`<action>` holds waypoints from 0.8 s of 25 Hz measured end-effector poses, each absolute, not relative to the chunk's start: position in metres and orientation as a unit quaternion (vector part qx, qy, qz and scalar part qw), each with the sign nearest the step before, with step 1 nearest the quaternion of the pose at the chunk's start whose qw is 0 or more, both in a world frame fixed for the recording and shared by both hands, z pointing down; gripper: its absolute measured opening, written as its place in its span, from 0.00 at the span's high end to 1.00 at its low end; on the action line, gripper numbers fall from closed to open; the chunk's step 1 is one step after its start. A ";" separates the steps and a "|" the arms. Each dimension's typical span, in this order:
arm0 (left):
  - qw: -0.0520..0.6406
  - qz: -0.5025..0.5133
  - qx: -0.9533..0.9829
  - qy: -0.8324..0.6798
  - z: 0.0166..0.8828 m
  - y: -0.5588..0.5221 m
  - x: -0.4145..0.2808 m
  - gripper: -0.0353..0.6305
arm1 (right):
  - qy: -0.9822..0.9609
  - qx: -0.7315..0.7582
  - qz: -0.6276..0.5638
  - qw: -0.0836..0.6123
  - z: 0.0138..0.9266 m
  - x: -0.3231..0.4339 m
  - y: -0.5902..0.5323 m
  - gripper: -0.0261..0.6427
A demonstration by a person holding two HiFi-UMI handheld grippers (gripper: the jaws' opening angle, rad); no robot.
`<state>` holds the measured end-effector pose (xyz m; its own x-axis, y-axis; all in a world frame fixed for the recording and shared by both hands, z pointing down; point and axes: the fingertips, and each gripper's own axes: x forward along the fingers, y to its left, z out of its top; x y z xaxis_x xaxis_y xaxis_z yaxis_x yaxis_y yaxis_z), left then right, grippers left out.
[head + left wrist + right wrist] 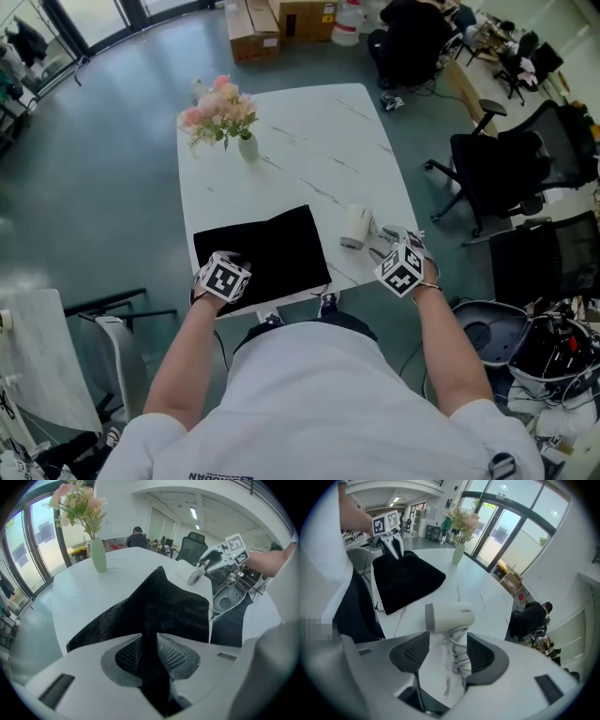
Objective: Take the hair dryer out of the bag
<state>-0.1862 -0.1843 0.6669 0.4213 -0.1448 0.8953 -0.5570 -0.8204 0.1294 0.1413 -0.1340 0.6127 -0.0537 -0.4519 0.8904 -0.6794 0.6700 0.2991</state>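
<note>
A flat black bag (262, 251) lies at the near edge of the white marble table (319, 141). My left gripper (231, 263) is shut on the bag's near left corner; the left gripper view shows black cloth (159, 606) running between its pads (173, 653). A white hair dryer (354, 226) with its cord wound round the handle lies on the table to the right of the bag, outside it. My right gripper (396, 238) hovers just above the hair dryer (449, 616), jaws wide open, pads clear of the handle on both sides.
A green vase of pink flowers (225, 117) stands at the table's far left. Black office chairs (506, 159) and clutter fill the floor to the right. Cardboard boxes (253, 28) and a seated person (408, 37) are beyond the table's far end.
</note>
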 end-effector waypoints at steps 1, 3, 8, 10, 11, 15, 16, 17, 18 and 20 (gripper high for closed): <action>0.207 0.483 0.823 -0.216 0.659 -0.185 -0.187 0.78 | -0.726 0.404 0.108 0.546 0.606 0.130 -0.131 0.57; 0.207 0.468 0.831 -0.216 0.644 -0.184 -0.189 0.78 | -0.743 0.427 0.125 0.500 0.594 0.103 -0.124 0.57; 0.223 0.435 0.851 -0.194 0.624 -0.166 -0.191 0.83 | -0.789 0.440 0.149 0.402 0.578 0.032 -0.107 0.82; 0.221 0.426 0.858 -0.185 0.619 -0.157 -0.191 0.88 | -0.800 0.440 0.160 0.375 0.573 0.009 -0.102 0.89; 0.218 0.422 0.861 -0.181 0.617 -0.154 -0.191 0.89 | -0.805 0.443 0.168 0.357 0.570 0.001 -0.100 0.91; 0.210 0.412 0.869 -0.178 0.614 -0.147 -0.187 0.92 | -0.820 0.466 0.206 0.261 0.550 -0.016 -0.104 0.94; 0.209 0.407 0.870 -0.182 0.611 -0.146 -0.186 0.92 | -0.823 0.468 0.212 0.243 0.545 -0.019 -0.105 0.94; 0.209 0.402 0.872 -0.187 0.606 -0.145 -0.185 0.92 | -0.825 0.468 0.216 0.234 0.543 -0.020 -0.106 0.94; 0.209 0.395 0.874 -0.193 0.601 -0.144 -0.184 0.92 | -0.826 0.466 0.217 0.232 0.542 -0.022 -0.105 0.94; 0.209 0.383 0.876 -0.207 0.590 -0.139 -0.183 0.92 | -0.829 0.459 0.214 0.237 0.541 -0.023 -0.102 0.94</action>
